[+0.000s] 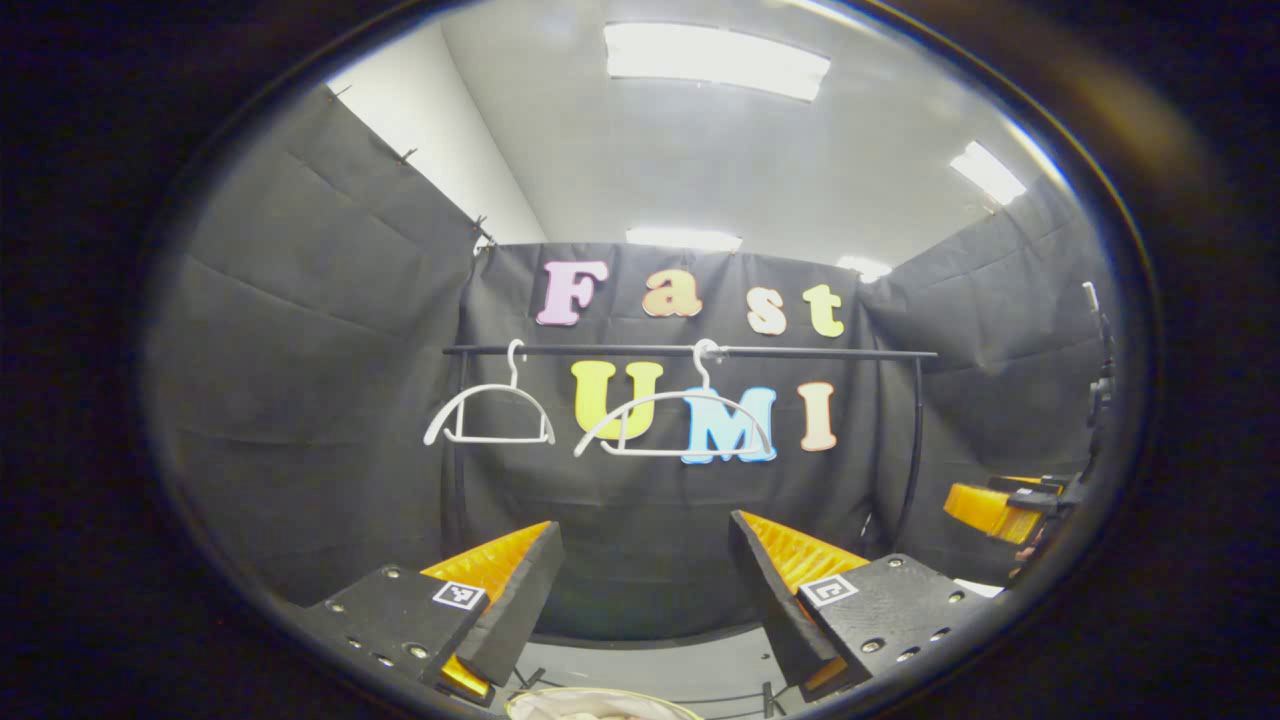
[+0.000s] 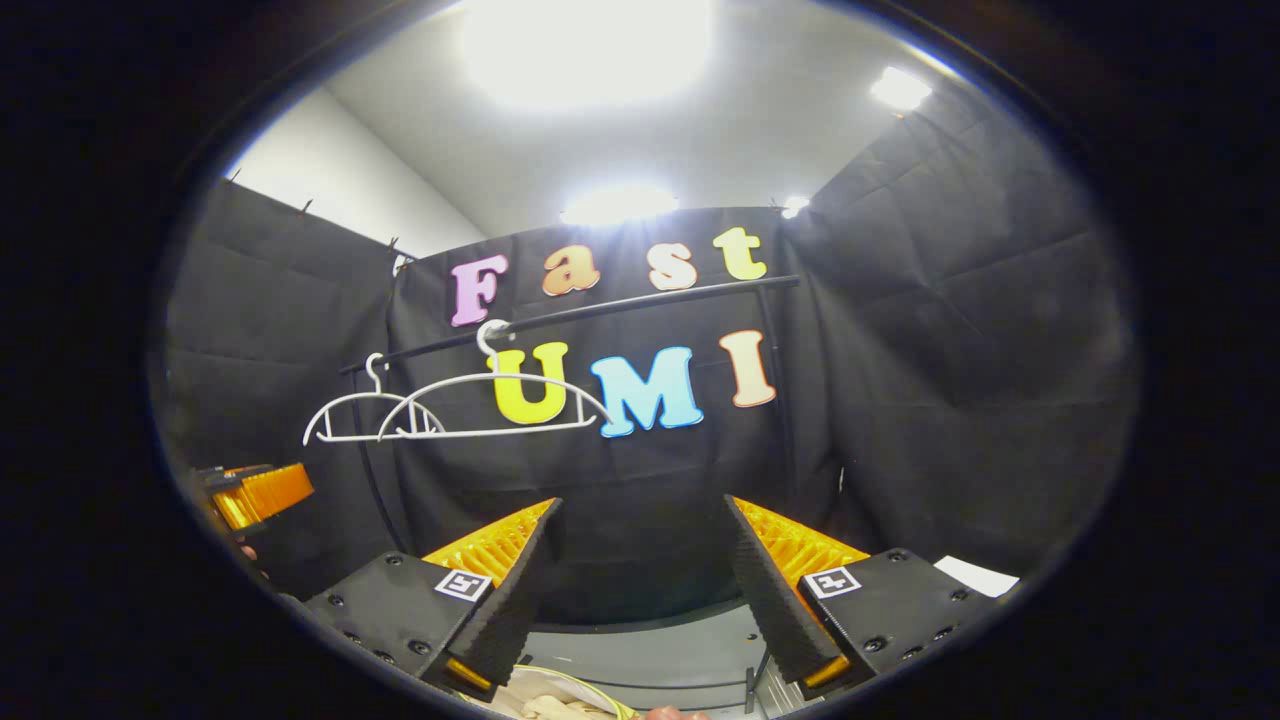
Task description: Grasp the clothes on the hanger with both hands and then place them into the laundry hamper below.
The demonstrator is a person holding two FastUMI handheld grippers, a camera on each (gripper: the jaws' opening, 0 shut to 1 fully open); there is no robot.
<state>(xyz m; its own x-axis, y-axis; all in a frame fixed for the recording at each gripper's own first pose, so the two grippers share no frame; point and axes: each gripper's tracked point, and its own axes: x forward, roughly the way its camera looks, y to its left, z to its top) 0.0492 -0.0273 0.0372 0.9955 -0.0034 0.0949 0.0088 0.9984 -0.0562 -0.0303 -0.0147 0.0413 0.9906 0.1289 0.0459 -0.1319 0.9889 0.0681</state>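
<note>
The two white hangers hung bare on the black rail (image 1: 690, 351). The left hanger (image 1: 488, 412) and the right hanger (image 1: 672, 420) had no clothes on them. Low down, at the very bottom edge of the left gripper view, sat the pale rim of the laundry hamper (image 1: 600, 703). Something light and soft lay inside it. In the right gripper view that soft stuff looked like the clothes (image 2: 545, 705), but only a small bit could be seen, so it was hard to be sure.

The left claw (image 1: 645, 580) was spread wide and held nothing. The right claw (image 2: 640, 575) was spread wide too, and it held nothing. Off to the side in the left gripper view, the orange fingers of the right claw stuck in from the edge.

It looked like the putting-in step was done, or very nearly done. If so, the next move was just to pull both claws up and back, away from the hamper.

There was lots of open room between the claws and the rail. The hamper rim was close under the fingers, so they could bump it. The black cloth walls stood well apart on both sides.
</note>
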